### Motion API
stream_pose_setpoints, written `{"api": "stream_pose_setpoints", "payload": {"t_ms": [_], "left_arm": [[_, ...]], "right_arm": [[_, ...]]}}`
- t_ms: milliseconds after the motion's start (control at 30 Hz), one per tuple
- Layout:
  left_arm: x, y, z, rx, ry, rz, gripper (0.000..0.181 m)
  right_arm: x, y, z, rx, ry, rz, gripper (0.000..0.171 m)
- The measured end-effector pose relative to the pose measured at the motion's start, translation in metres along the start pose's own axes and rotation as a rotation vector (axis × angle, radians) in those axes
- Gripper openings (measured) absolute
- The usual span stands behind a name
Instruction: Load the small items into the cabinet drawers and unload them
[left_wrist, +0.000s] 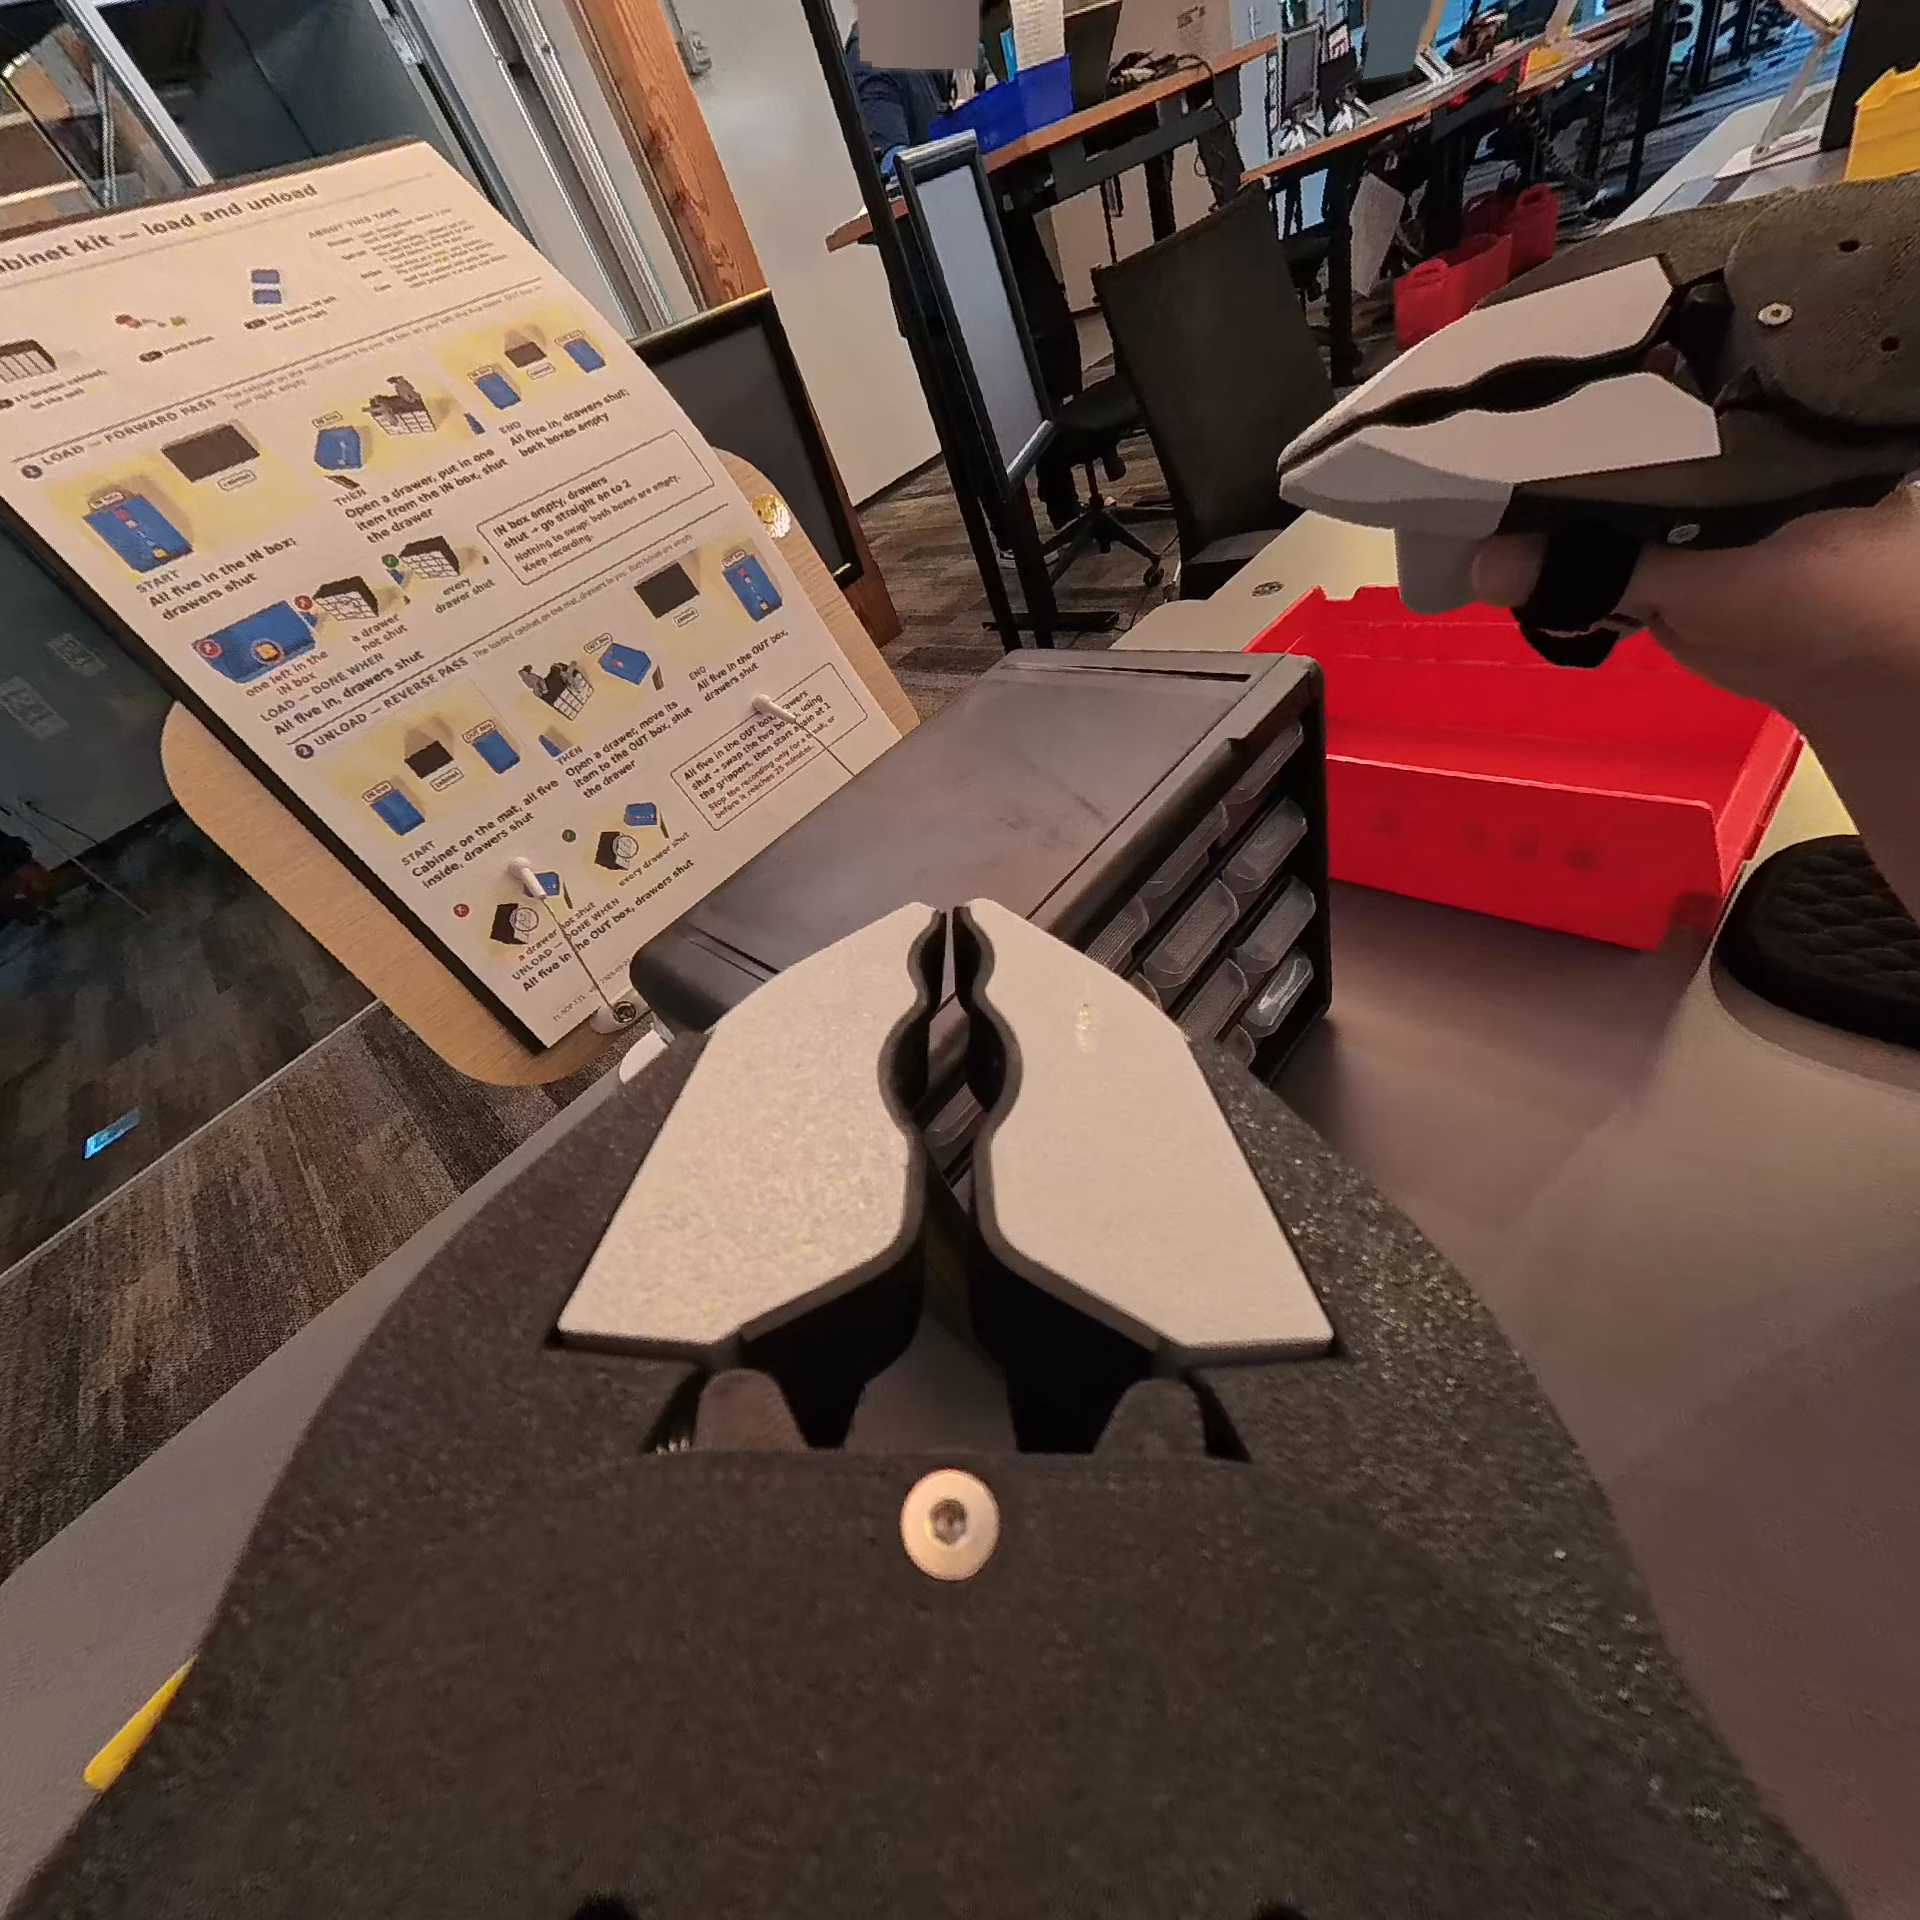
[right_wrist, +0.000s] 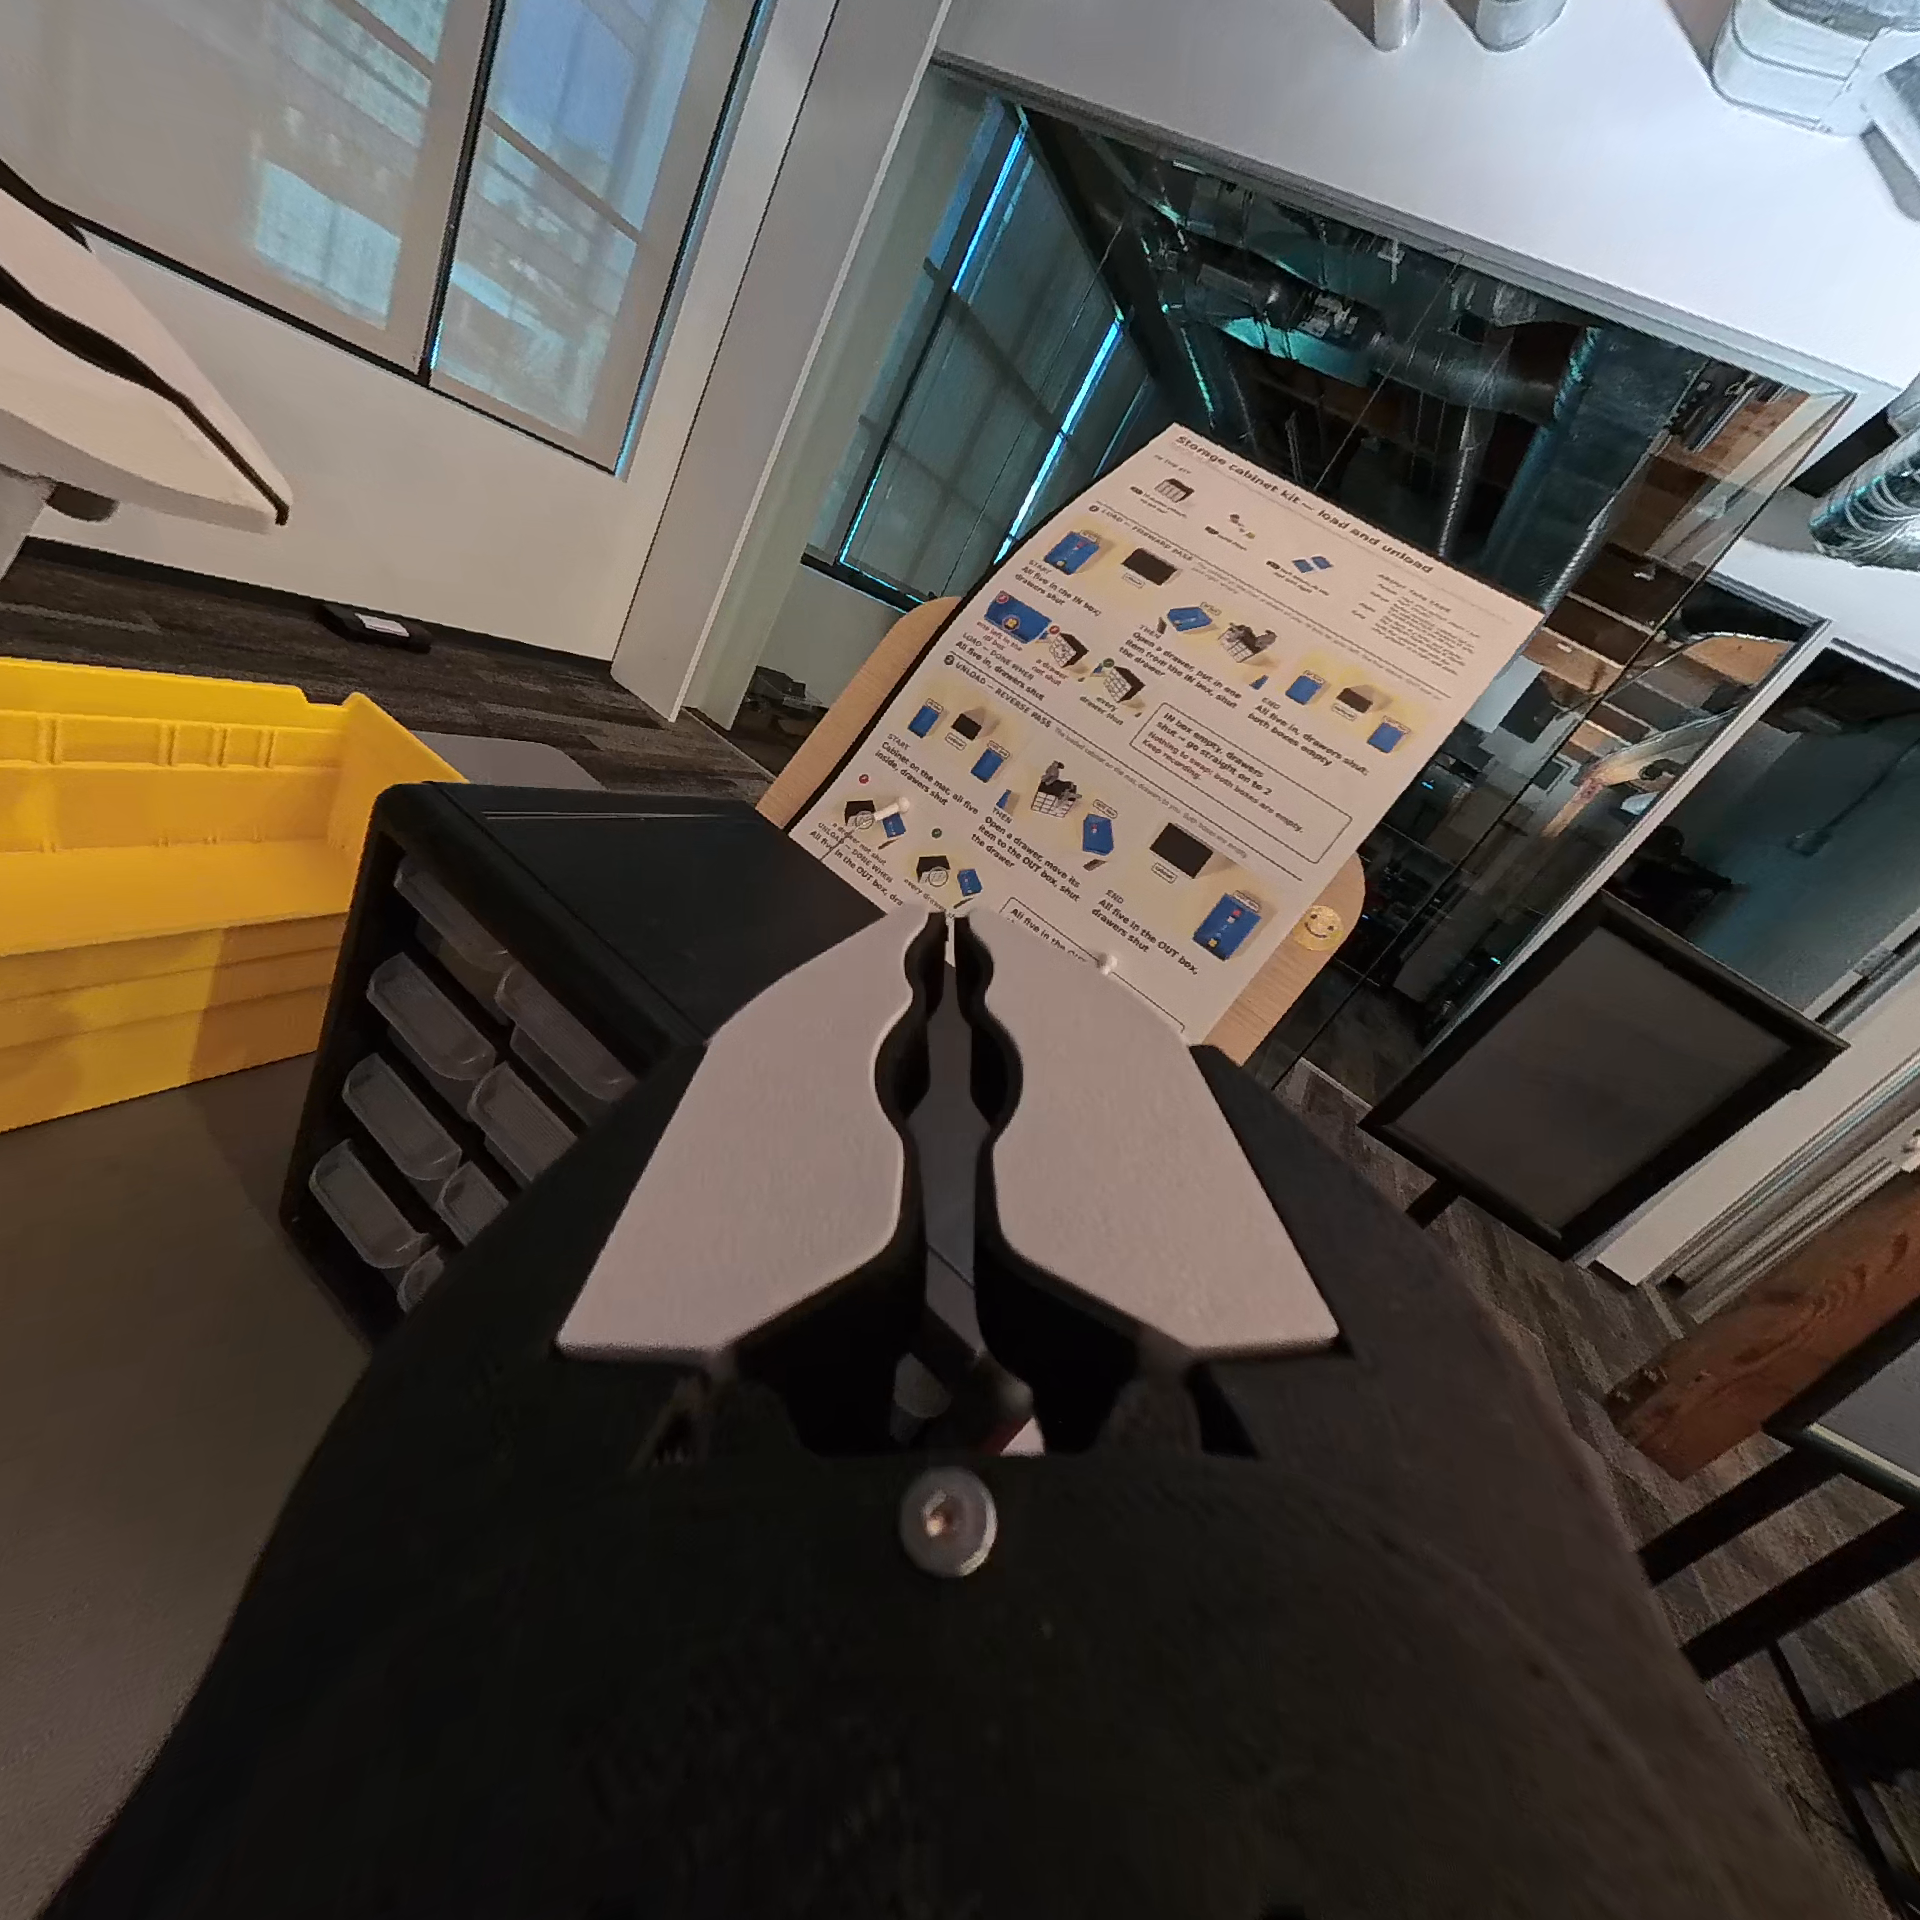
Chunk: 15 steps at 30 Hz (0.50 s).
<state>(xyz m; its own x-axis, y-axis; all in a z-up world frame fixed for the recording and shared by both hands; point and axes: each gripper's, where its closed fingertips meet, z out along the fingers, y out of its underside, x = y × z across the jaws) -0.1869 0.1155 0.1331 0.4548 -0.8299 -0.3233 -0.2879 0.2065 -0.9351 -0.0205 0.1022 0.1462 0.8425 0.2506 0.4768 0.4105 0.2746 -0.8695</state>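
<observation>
A small black cabinet (left_wrist: 987, 790) with several clear drawers, all pushed in, stands on the grey table; it also shows in the right wrist view (right_wrist: 623, 883). My left gripper (left_wrist: 948, 920) is shut and empty, held above the cabinet's near left corner. My right gripper (right_wrist: 948, 925) is shut and empty, held above the cabinet's right side; it also shows in the left wrist view (left_wrist: 1311, 449), high over the red bin (left_wrist: 1538, 769). A yellow bin (right_wrist: 177, 852) sits left of the cabinet. No small items are in view.
An instruction sheet on a wooden board (left_wrist: 395, 582) leans behind the cabinet, also in the right wrist view (right_wrist: 1174, 748). A black round pad (left_wrist: 1829, 935) lies right of the red bin. Office desks, chairs and monitors stand beyond the table edge. The tips of one gripper are about 20 cm away from the tips of the other.
</observation>
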Motion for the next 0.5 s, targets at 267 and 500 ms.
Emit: {"api": "stream_pose_setpoints", "payload": {"t_ms": [267, 500], "left_arm": [[0.002, 0.003, 0.001, -0.021, 0.005, 0.007, 0.001], [-0.002, 0.006, -0.003, -0.042, -0.018, 0.019, 0.001]], "right_arm": [[-0.009, 0.007, 0.004, -0.045, -0.041, -0.031, 0.002], [-0.016, 0.010, 0.008, -0.075, -0.045, -0.099, 0.002]]}}
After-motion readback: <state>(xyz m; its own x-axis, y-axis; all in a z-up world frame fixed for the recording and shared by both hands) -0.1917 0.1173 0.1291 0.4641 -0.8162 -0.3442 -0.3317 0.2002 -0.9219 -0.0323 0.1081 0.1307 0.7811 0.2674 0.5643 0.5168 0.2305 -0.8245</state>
